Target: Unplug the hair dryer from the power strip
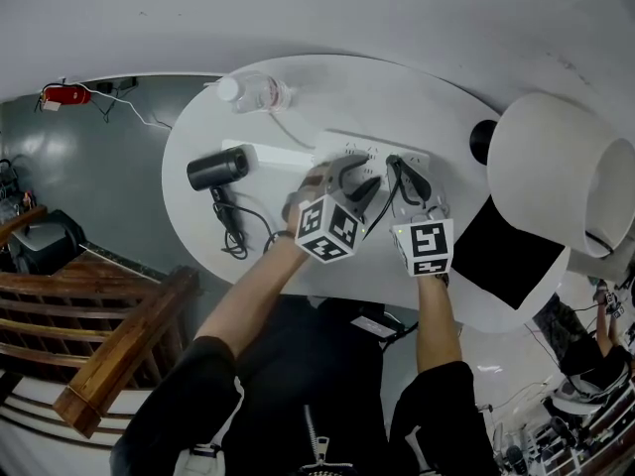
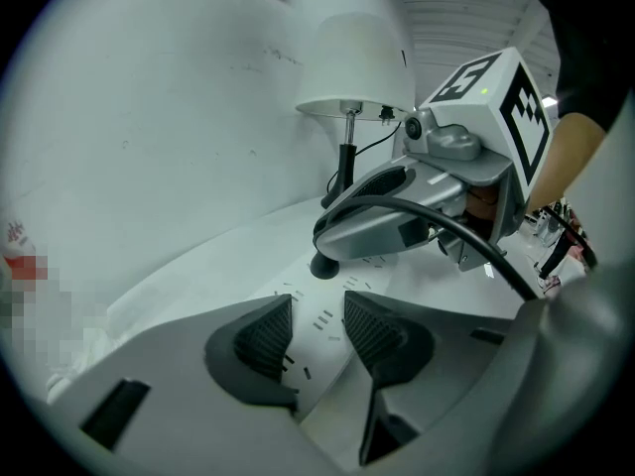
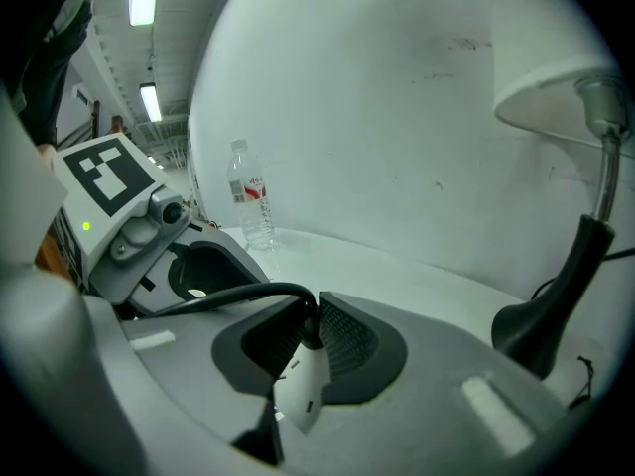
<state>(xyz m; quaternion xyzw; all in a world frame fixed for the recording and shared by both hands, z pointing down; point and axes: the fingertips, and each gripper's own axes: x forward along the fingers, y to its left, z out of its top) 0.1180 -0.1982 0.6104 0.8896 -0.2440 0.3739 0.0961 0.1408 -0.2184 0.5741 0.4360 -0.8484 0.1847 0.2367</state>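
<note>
The right tool [image 3: 313, 317] has its two ribbed dark pads closed on the black plug [image 3: 310, 327] of the hair dryer's cord, which arcs in from the left and bends down between them. The plug sits on the face of the white multi-socket power strip [image 1: 347, 150]. I cannot tell whether its pins are out of the socket. The left tool [image 2: 317, 310] stands wide open and holds nothing. Its pads are lowered over the strip, with bare white plastic and socket slots showing in the gap between them. I cannot tell whether they press on the strip. The two tools are just beside each other, near the middle of the white oval bench [image 1: 327, 97]. The black hair dryer [image 1: 218, 171] lies well to their left near the bench edge, and its black cord [image 1: 235, 234] is loosely coiled below it. A clear plastic water bottle [image 3: 250, 206] stands upright at the far side of the bench. A lamp with a white shade [image 1: 556, 177] and a black stem stands to the right of the strip.
</note>
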